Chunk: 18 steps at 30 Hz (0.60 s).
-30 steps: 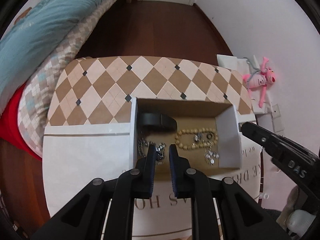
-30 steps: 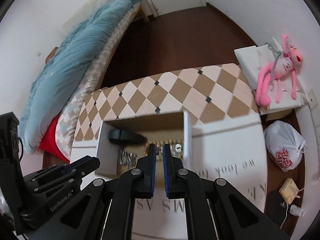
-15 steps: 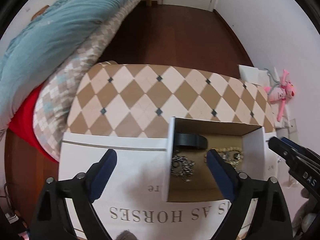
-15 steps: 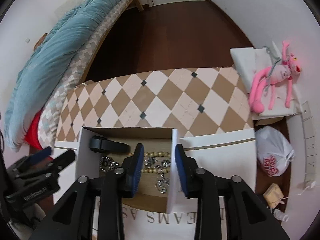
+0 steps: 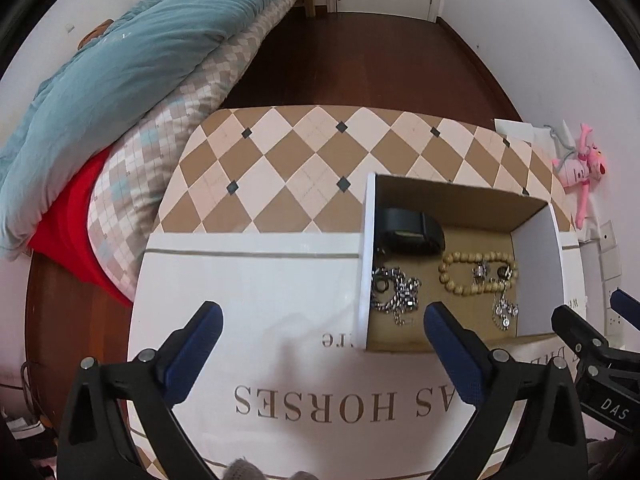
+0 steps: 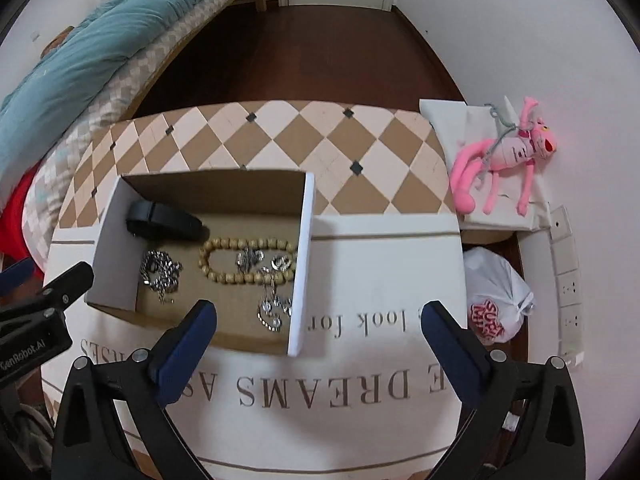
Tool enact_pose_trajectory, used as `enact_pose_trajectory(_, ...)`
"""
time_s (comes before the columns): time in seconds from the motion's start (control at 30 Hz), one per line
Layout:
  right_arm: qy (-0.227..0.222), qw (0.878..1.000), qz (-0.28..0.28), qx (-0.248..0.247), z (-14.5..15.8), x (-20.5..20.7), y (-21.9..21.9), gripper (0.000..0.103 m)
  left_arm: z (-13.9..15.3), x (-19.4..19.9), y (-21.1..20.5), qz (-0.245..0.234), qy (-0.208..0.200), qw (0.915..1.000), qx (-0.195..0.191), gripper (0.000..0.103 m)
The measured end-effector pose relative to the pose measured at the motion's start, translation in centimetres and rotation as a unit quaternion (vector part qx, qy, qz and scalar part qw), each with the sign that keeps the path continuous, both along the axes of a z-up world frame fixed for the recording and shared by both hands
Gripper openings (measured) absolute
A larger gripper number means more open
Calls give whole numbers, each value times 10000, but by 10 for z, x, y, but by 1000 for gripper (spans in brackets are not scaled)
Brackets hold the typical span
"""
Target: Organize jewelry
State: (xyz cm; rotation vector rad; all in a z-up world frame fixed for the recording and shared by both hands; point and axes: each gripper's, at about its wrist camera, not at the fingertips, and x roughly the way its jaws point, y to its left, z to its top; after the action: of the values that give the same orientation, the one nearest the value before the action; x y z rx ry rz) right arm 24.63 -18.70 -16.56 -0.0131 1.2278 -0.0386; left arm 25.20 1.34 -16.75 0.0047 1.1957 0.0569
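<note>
Your left gripper: jaws just opened wide, empty | your right gripper: same (nothing between) | jewelry: in the box, frame centre-left.

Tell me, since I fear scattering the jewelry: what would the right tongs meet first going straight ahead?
Likely the white side wall of the cardboard box, midway between the open right tongs; depth is unclear.

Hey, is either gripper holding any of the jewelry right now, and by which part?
Nothing is held. The left gripper and right gripper have both just been opening, with nothing between their jaws; the jewelry lies in the box.
</note>
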Motion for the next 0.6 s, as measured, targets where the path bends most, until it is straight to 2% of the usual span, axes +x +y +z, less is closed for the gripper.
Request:
enact_pose_trajectory(0.23, -220, 9997, -116, 73, 20, -20, 1, 103, 19, -21, -3, -49, -149, 9999, -56, 103)
enact_pose_trajectory(0.6, -950, 9953, -190, 16, 86, -92, 3, 103, 89, -90, -3, -40, -888, 9960, 121, 103)
